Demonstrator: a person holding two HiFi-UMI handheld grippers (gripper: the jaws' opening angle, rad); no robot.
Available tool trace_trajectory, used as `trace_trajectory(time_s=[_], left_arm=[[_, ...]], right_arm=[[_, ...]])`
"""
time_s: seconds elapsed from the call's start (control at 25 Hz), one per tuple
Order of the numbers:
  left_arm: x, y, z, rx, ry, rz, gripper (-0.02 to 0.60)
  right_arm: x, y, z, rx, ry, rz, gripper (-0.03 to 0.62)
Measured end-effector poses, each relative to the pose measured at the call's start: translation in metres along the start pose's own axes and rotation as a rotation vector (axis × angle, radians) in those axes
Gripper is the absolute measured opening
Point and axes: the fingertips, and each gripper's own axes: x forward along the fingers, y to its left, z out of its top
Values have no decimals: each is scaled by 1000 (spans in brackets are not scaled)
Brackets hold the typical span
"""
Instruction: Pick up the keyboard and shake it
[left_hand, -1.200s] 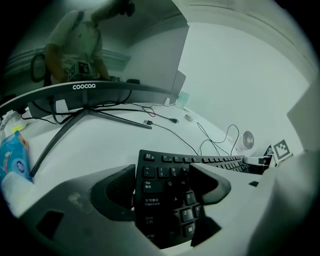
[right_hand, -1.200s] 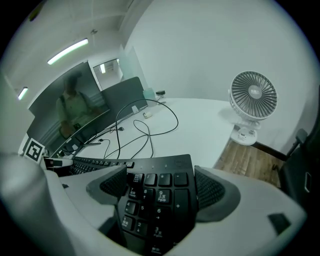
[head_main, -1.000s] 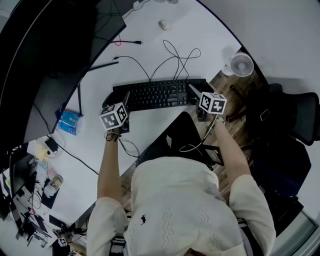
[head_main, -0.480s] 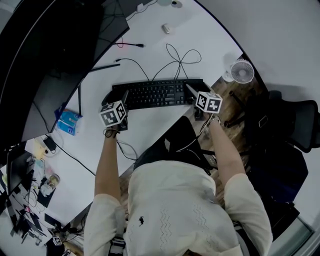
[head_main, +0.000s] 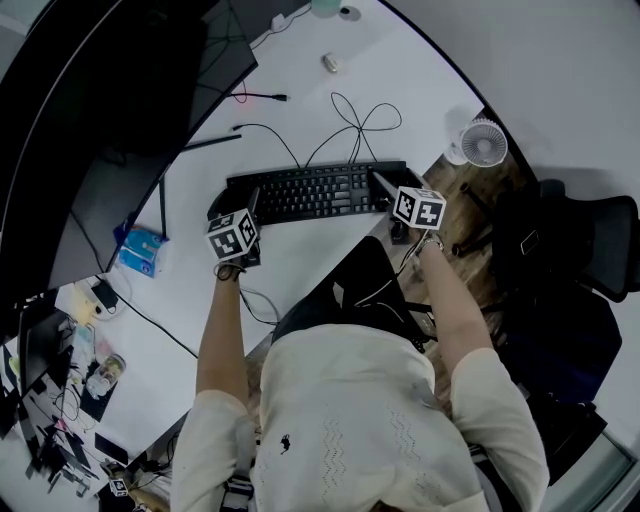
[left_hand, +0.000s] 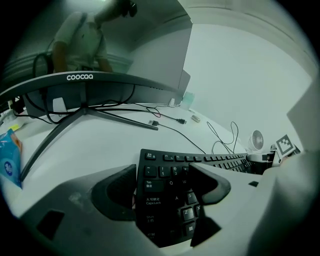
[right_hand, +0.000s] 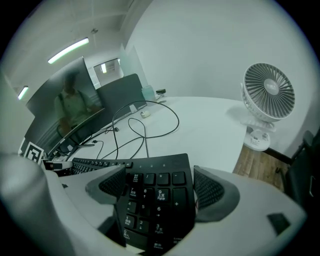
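A black keyboard (head_main: 315, 190) stretches across the white desk (head_main: 300, 250) in front of me. My left gripper (head_main: 240, 206) is at its left end, and in the left gripper view the jaws (left_hand: 165, 187) close on the keyboard's (left_hand: 160, 172) front and back edges by the Tab and Shift keys. My right gripper (head_main: 389, 196) holds the opposite end; in the right gripper view the ribbed pads (right_hand: 210, 190) press the number pad (right_hand: 155, 192) from both sides. Whether the keyboard is off the desk I cannot tell.
A big curved monitor (head_main: 120, 90) on a stand fills the back left. Looped cables (head_main: 350, 115) lie behind the keyboard. A small white fan (head_main: 483, 140) stands at the desk's right edge, beside a black chair (head_main: 590, 250). A blue packet (head_main: 140, 248) lies at left.
Almost nothing differs: both grippers stay at the keyboard's two ends and the keyboard keeps its place. Only the head view shifts slightly.
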Motion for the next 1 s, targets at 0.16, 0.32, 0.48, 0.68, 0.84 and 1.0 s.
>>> trace_trajectory(time_s=[0.16, 0.32, 0.48, 0.68, 0.84, 1.0], left_arm=[[-4, 0, 1, 7, -18, 22, 325], [-12, -4, 2, 55, -21, 25, 313], [-27, -9, 7, 79, -56, 32, 216], [-39, -32, 13, 98, -91, -13, 113], [-49, -52, 18, 112, -114, -42, 47], [-59, -73, 21, 136, -129, -75, 26]], right_arm=[[-11, 0, 4, 5, -20, -23, 419], [-22, -8, 3, 49, -57, -37, 395], [-38, 3, 11, 49, -96, -1, 338], [-53, 26, 10, 16, -111, 56, 191], [-65, 42, 12, 4, -125, 84, 84], [-80, 56, 21, -28, -148, 104, 0]])
